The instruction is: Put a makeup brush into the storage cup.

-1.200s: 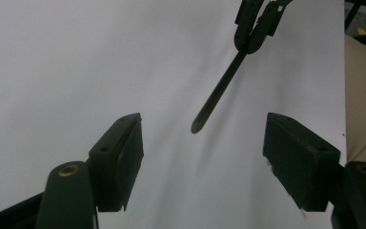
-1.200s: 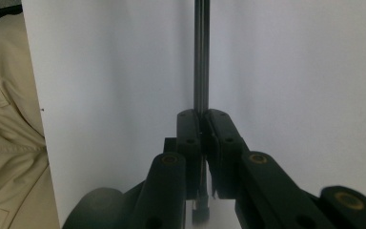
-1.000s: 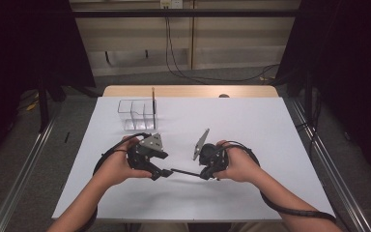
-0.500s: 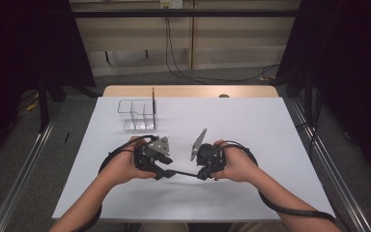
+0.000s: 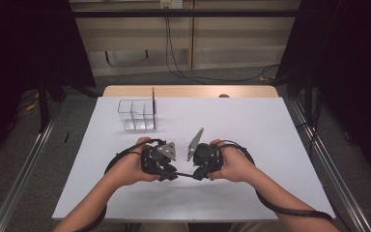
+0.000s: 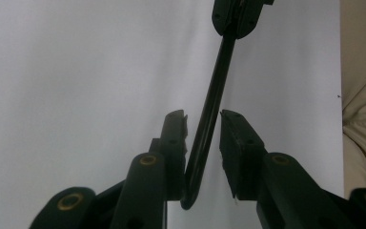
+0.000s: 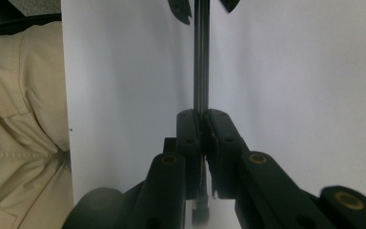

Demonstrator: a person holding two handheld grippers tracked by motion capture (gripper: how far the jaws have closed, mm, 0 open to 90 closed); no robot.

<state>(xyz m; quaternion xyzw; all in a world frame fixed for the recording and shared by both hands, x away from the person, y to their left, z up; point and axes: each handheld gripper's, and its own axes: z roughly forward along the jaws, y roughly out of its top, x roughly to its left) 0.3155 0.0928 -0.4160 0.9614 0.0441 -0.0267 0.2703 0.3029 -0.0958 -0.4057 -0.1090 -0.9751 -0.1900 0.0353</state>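
left tool (image 6: pixel 202 125): jaws just closing round black rod (image 6: pixel 208 114), one pad apart | right tool (image 7: pixel 203 119): clamped on other rod end | rod mid-frame, above tabletop (image 5: pixel 270 121) | handover nearly secured; clear organizer (image 5: pixel 136 115) upper left

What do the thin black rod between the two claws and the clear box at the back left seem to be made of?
Black rod: probably plastic or coated metal, smooth and glossy, with a bright streak running down its length; which one is unclear. Clear box: looks like transparent acrylic or similar hard plastic, since the white table shows through its walls and dividers, whose edges stay crisp.
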